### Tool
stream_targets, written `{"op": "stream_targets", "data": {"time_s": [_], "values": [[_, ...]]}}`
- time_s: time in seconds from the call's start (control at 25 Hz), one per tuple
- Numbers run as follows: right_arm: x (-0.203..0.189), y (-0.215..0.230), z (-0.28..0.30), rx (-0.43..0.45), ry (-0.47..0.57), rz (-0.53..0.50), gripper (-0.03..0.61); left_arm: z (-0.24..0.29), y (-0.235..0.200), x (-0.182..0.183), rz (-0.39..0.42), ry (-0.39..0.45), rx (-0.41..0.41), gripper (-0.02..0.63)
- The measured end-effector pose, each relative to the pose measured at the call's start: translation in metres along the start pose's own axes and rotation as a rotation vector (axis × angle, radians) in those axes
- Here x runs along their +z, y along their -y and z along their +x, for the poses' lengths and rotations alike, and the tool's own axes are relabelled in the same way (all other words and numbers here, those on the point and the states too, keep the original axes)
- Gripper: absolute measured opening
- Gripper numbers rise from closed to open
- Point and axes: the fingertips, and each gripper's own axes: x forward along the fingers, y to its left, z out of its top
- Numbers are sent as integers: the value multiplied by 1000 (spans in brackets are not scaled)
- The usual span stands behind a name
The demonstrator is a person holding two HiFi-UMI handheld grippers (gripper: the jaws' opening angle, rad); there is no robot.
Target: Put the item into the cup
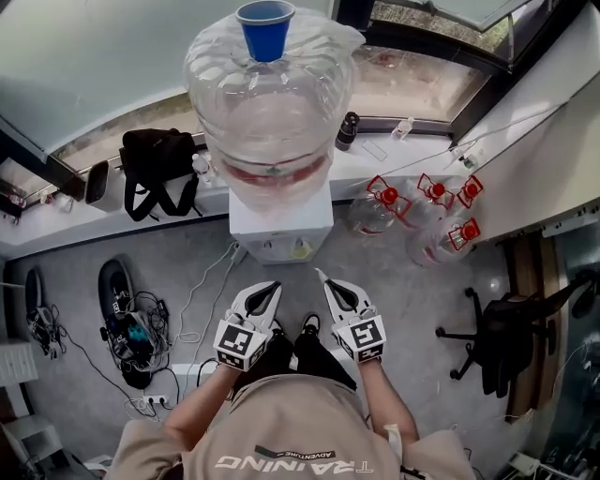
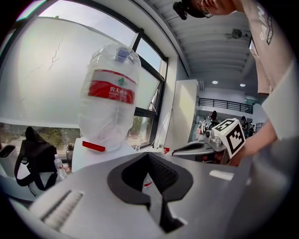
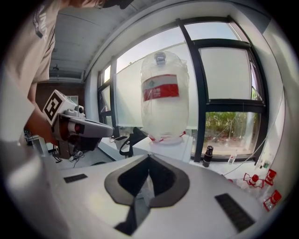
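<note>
At the top of the head view, a blue cup (image 1: 265, 28) is sitting upright on the upturned base of a large clear water bottle (image 1: 267, 112), which is standing inverted on a white dispenser (image 1: 281, 232) against the window ledge. Well below it, close to the person's body, the left gripper (image 1: 275, 286) and the right gripper (image 1: 322, 277) are being held side by side, both pointing toward the dispenser. In each gripper view the two jaws are meeting at their tips with nothing between them, only the hollow of the dark pads showing, so both grippers are closed and empty. I cannot tell which thing in the room is the item for the cup. A black bag (image 1: 157, 171) is resting on the ledge to the left. To the right, clear jugs with red handles (image 1: 422, 211) are standing on the floor, with a black office chair (image 1: 506, 342) beyond them.
</note>
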Motion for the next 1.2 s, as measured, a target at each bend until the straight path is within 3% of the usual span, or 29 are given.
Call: {"op": "stream_targets", "data": {"time_s": [0.2,0.8,1.2], "values": [[-37,21,26,37,-26,27,12,26,-2,-24,28,-41,17,8],[-162,49,127,95,-143,70,12,72,-1,-121,-50,-203,5,8],[-215,60,196,96,-170,81,12,74,-12,-162,-96,-256,26,8]]}}
